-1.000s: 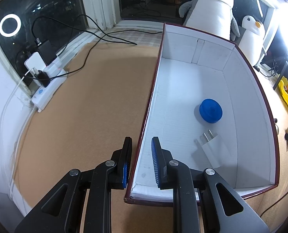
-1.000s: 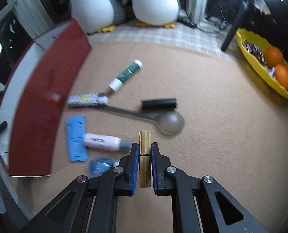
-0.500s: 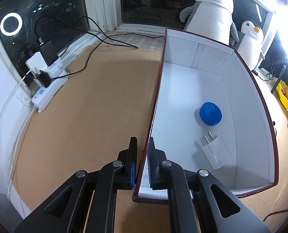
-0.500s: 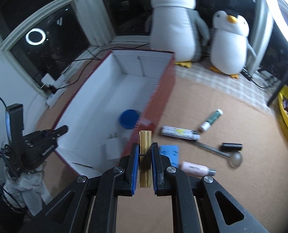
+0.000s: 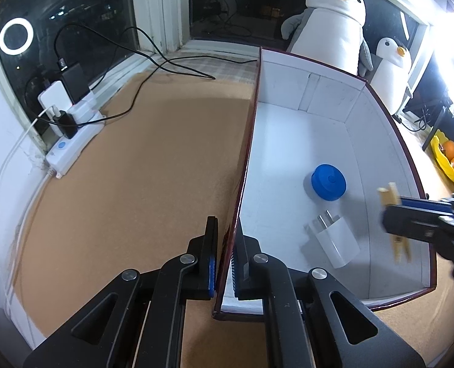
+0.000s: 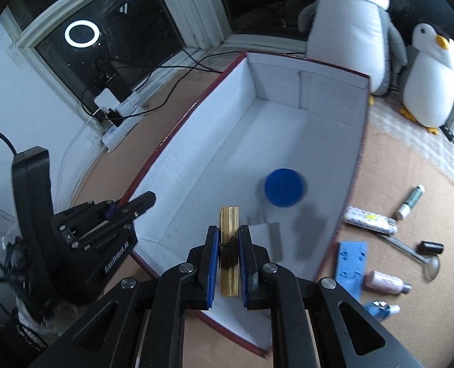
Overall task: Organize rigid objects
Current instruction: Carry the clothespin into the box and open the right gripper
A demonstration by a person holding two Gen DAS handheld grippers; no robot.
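The right gripper (image 6: 228, 263) is hanging over the near end of the box (image 6: 297, 86), jaws clamped on the wooden clothespin (image 6: 228, 224), which is sticking up between the blue pads. The left gripper (image 5: 225, 260) is pinching the box's side wall, one pad outside, one inside, steadying it.

The risk I'm seeing: the clothespin could be let go too close to the near wall, bounce off the rim and land on the carpet. It might also be dropping onto the white charger (image 5: 334, 240) or knocking the blue disc (image 6: 283, 187).

Compared with a second ago, the left jaws are now closed onto the wall where they were straddling it open, and the right gripper is now above the box instead of over the scattered items on the carpet (image 5: 135, 168).
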